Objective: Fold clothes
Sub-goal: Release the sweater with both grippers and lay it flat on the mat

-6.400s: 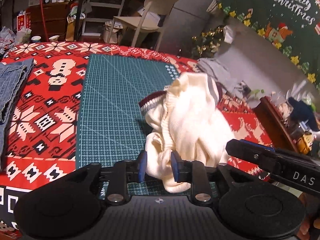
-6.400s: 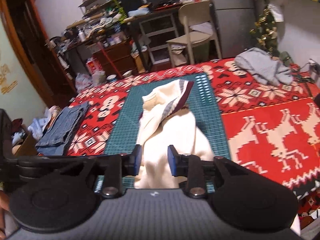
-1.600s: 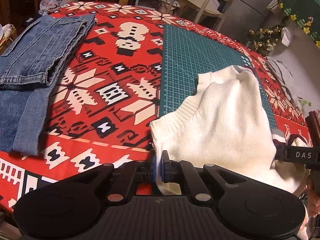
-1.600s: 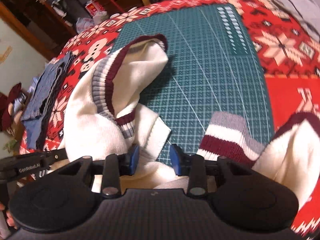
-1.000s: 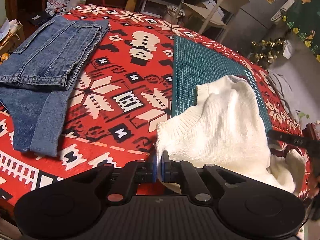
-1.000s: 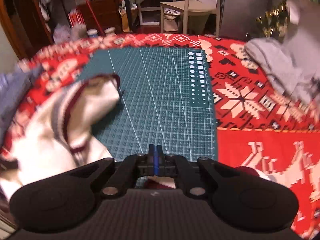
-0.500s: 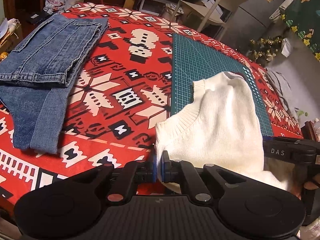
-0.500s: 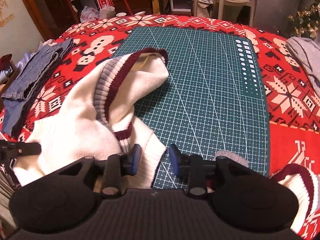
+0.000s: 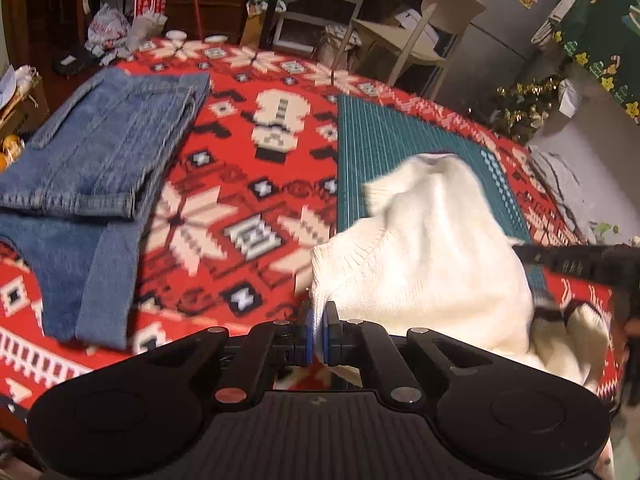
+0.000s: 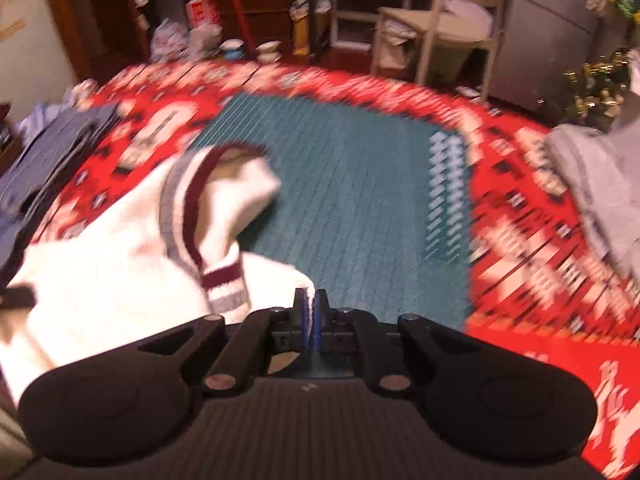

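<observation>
Right gripper (image 10: 311, 316): half a second earlier its fingers stood apart over the mat edge; now the blue pads were pressed together on a fold of the white sweater (image 10: 120, 248), at the hem near the maroon-and-grey ribbed band. The right wrist view was heavily smeared by motion, where the earlier frame was sharp.

Left gripper (image 9: 318, 334): unchanged, pads clamped on the sweater's ribbed edge, as in the frames before. The left wrist view had swung slightly; the sweater's far end looked more lifted and blurred.

Sweater lay bunched across the near left part of the green cutting mat (image 10: 360, 184), spilling onto the red patterned tablecloth (image 9: 240, 184). Folded jeans (image 9: 92, 160) sat well apart to the left. A grey garment (image 10: 592, 176) lay at the table's far right.

Writing: none legible now; the lettering on the right gripper's arm, read as "DAS" earlier, was blurred.
</observation>
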The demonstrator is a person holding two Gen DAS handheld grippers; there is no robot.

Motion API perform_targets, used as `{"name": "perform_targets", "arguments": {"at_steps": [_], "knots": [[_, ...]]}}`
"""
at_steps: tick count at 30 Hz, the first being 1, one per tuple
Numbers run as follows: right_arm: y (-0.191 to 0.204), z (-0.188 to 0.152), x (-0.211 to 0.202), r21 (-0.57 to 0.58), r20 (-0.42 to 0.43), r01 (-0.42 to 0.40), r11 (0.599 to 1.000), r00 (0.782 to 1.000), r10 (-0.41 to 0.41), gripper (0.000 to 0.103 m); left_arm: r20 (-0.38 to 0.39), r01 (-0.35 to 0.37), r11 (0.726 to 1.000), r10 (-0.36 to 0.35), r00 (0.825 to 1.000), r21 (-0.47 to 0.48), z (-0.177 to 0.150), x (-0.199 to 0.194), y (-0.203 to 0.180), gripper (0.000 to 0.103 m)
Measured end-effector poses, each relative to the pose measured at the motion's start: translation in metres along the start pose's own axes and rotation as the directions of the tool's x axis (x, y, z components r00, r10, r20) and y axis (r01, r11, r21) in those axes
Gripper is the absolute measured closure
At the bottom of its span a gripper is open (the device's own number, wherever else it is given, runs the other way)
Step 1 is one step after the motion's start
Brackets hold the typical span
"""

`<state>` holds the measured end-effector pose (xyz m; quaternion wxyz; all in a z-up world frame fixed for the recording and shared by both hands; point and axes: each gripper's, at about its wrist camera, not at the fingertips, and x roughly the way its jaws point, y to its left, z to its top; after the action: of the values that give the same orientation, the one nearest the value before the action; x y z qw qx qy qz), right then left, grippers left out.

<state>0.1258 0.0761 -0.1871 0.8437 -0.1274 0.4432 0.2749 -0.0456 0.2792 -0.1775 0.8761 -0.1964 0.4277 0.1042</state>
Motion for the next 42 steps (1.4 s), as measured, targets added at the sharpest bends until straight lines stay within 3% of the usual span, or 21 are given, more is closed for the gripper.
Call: {"name": "perform_targets", "arguments": {"at_steps": [6,11,15,17,19,21,22,27,32,39,42], "knots": [[-0.039,0.06,-0.007,-0.006,0.109,0.126,0.992,0.986,-0.125,0.101,0.067,-0.035,0.999,0.035,0.997,0.008,0.039,0.008,-0.008,0.098],[-0.063,0.076,-0.007,0.047,0.138,0.141,0.989,0.98,-0.146,0.101,0.12,-0.086,0.996,0.087,0.989,-0.014,0.073,0.021,-0.005,0.098],[-0.082,0.088,-0.006,0.089,0.16,0.151,0.985,0.973,-0.164,0.099,0.081,-0.118,0.992,0.121,0.989,-0.045,0.088,0.039,0.004,0.098],[-0.091,0.094,-0.006,0.11,0.171,0.156,0.982,0.97,-0.173,0.094,0.069,-0.129,0.991,0.132,0.989,-0.046,0.092,0.046,0.005,0.095],[-0.101,0.1,-0.005,0.131,0.182,0.16,0.978,0.966,-0.183,0.071,0.082,-0.113,0.993,0.114,0.99,-0.025,0.09,0.045,0.003,0.084],[-0.11,0.106,-0.005,0.152,0.192,0.164,0.975,0.962,-0.192,0.067,0.088,-0.086,0.996,0.086,0.992,-0.008,0.085,0.041,-0.001,0.069],[-0.114,0.106,-0.006,0.163,0.194,0.16,0.974,0.962,-0.191,0.064,0.092,-0.075,0.997,0.074,0.993,0.002,0.083,0.038,-0.003,0.069],[-0.104,0.058,-0.031,0.219,0.179,0.047,0.975,0.98,-0.088,0.039,0.079,-0.035,0.997,0.03,0.996,0.064,0.067,0.021,-0.016,0.057],[-0.076,0.002,-0.059,0.195,0.162,0.009,0.981,0.986,-0.042,0.026,0.099,-0.036,0.986,0.02,0.995,0.163,0.039,-0.004,-0.034,0.049],[-0.043,-0.051,-0.103,0.141,0.192,-0.048,0.989,0.981,0.02,0.002,0.132,-0.068,0.979,0.042,0.99,0.194,0.012,-0.036,-0.057,0.039],[-0.035,-0.066,-0.121,0.112,0.223,-0.057,0.992,0.974,0.031,0.001,0.17,-0.078,0.977,0.044,0.985,0.2,0.002,-0.052,-0.073,0.034]]}}
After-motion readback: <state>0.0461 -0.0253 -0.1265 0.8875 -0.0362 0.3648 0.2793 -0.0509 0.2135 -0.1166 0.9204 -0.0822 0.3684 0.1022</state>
